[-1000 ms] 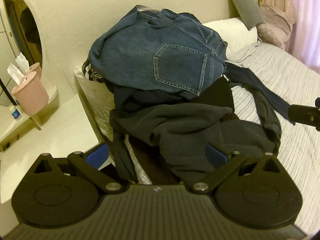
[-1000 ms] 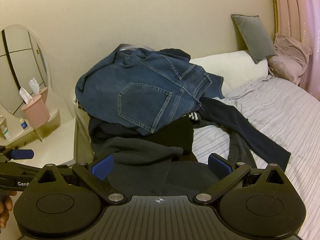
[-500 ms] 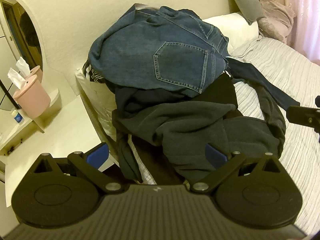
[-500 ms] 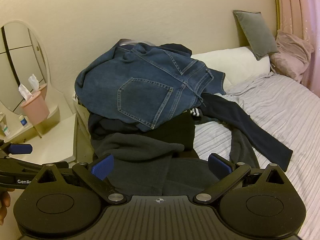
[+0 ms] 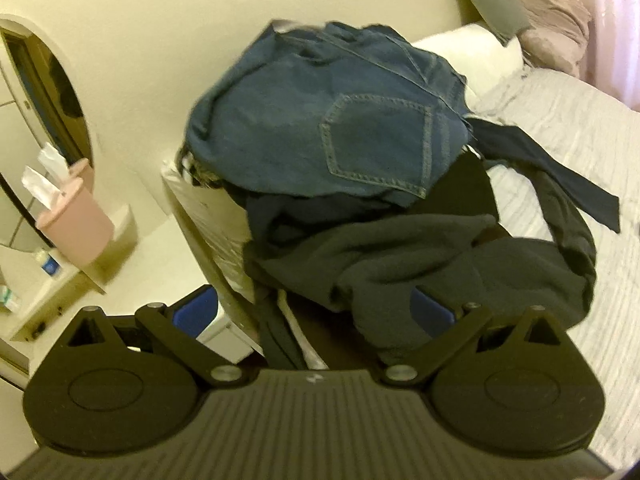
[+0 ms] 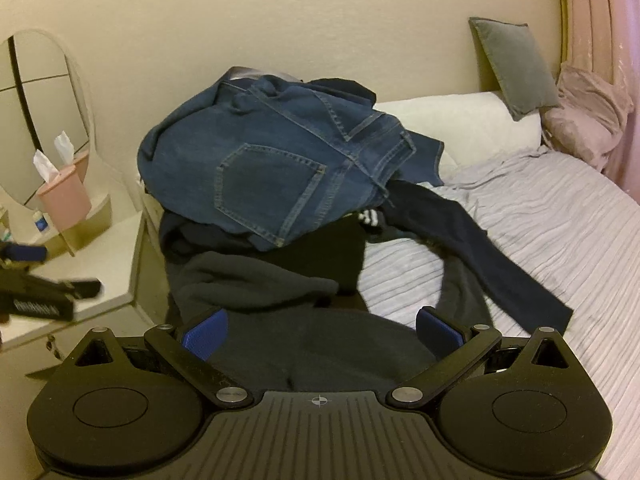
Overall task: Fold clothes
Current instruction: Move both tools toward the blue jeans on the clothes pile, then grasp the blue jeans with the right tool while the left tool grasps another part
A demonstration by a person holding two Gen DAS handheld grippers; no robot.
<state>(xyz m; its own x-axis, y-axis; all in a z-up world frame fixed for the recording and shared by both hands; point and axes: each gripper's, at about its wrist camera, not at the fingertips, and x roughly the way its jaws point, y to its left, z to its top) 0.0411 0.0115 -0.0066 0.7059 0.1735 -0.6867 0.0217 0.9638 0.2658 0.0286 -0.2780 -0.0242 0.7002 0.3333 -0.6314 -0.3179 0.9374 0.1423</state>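
Note:
A pile of clothes lies at the head of the bed by the wall. Blue jeans (image 5: 340,128) (image 6: 272,168) lie on top, back pocket showing. Under them lies a dark grey fleece garment (image 5: 420,264) (image 6: 256,284) and a navy sleeve (image 5: 560,172) (image 6: 480,248) trails right across the sheet. My left gripper (image 5: 316,308) is open and empty, just in front of the fleece. My right gripper (image 6: 320,328) is open and empty over the fleece's near edge. The left gripper's body shows at the left edge of the right wrist view (image 6: 36,292).
The bed has a striped lilac sheet (image 6: 540,232), a white pillow (image 6: 460,124), a grey cushion (image 6: 512,64) and a pink blanket (image 6: 588,120) at the back right. Left of the bed stands a cream dresser (image 5: 100,264) with an oval mirror (image 6: 36,112) and a pink tissue box (image 5: 72,220) (image 6: 64,196).
Both views have pulled back and up a little from the pile. The left wrist view is now blurred by motion. The right gripper's tip has left the left wrist view. The clothes have not moved.

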